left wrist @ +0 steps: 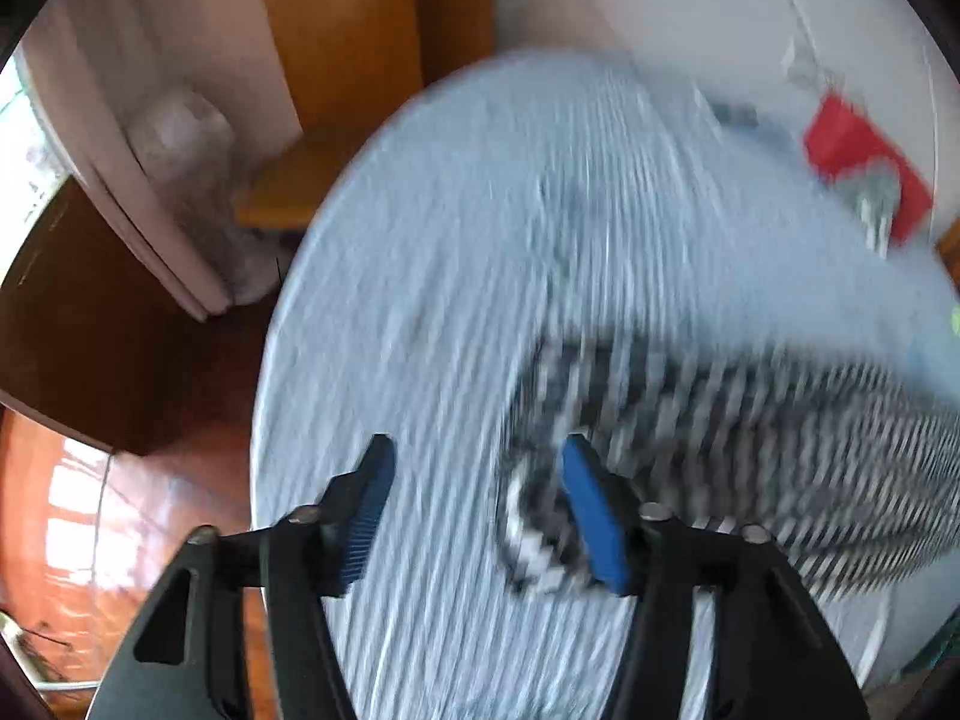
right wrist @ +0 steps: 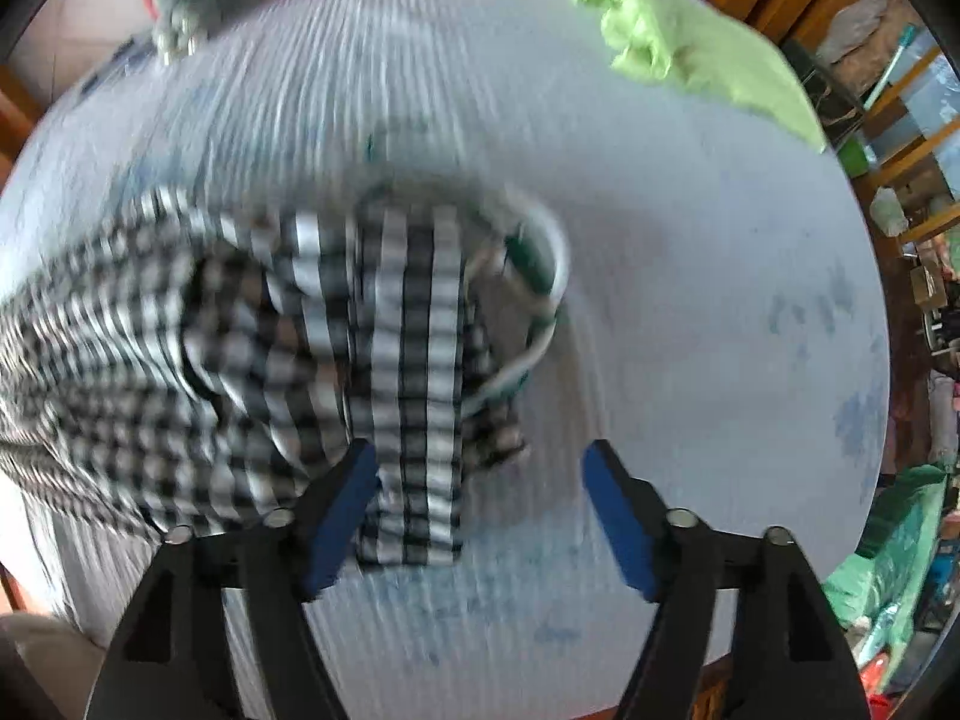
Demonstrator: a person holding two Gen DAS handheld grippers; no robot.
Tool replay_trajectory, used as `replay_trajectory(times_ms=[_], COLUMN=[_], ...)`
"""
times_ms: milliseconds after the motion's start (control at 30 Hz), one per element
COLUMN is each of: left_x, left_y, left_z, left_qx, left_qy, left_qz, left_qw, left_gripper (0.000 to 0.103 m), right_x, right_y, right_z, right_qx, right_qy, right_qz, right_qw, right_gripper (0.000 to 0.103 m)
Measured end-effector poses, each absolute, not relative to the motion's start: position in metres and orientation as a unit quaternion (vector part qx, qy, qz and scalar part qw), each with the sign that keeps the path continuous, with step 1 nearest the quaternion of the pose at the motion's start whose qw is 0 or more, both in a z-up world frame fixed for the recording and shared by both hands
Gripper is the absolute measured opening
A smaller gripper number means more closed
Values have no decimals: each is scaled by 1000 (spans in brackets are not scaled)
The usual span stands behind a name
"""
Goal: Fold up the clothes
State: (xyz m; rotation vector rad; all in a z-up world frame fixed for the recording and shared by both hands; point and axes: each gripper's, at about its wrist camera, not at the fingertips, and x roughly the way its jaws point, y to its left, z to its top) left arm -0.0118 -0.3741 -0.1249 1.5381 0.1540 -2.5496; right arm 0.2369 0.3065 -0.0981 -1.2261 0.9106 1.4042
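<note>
1. Right now the checked black-and-white garment [right wrist: 252, 348] is lying bunched on the pale blue table cover [right wrist: 690, 312], spreading from the middle toward the left edge of the right wrist view, with one strip of it reaching down toward the camera.
2. Both tools are standing with jaws apart and holding nothing: the left gripper [left wrist: 480, 510] is hanging over the garment's crumpled end, its right pad just beside the cloth, while the right gripper [right wrist: 480, 510] is hovering over the strip, whose edge is running close by its left pad.
3. Judging from the heap, the step in hand is picking fresh grip points for spreading or folding.
4. Doing it well is likely meaning pinching a single layer at an edge or corner with each tool, well apart, then drawing the cloth flat before folding.
5. Both views are blurring, so seams and corners are staying unclear.
6. Off to the far side, a green cloth [right wrist: 708, 54] is lying clear of the work.
</note>
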Motion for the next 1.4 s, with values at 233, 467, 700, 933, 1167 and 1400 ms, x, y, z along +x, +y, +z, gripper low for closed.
replay_trajectory(times_ms=[233,467,700,933,1167,1400], left_x=[-52,-59,-74,-83,-51,-40], left_y=[-356,-329,-319,-332,-383,-382], left_z=[-164,-202,-198,-200,-137,-171], left_qx=[553,569,540,544,483,535], left_qy=[41,-11,-48,-24,103,115], left_qz=[-829,-818,-832,-829,-862,-829], left_qw=[71,86,120,127,115,111], left_gripper=[64,25,24,28,75,75], right_x=[258,257,210,202,226,247], right_y=[328,341,345,351,323,310], right_z=[-95,-110,-139,-139,-119,-139], right_qx=[-479,-372,-417,-452,-386,-378], right_qy=[387,451,430,381,404,448], right_qz=[581,598,619,598,615,599], right_qw=[533,548,508,541,556,546], right_gripper=[80,95,53,36,87,95])
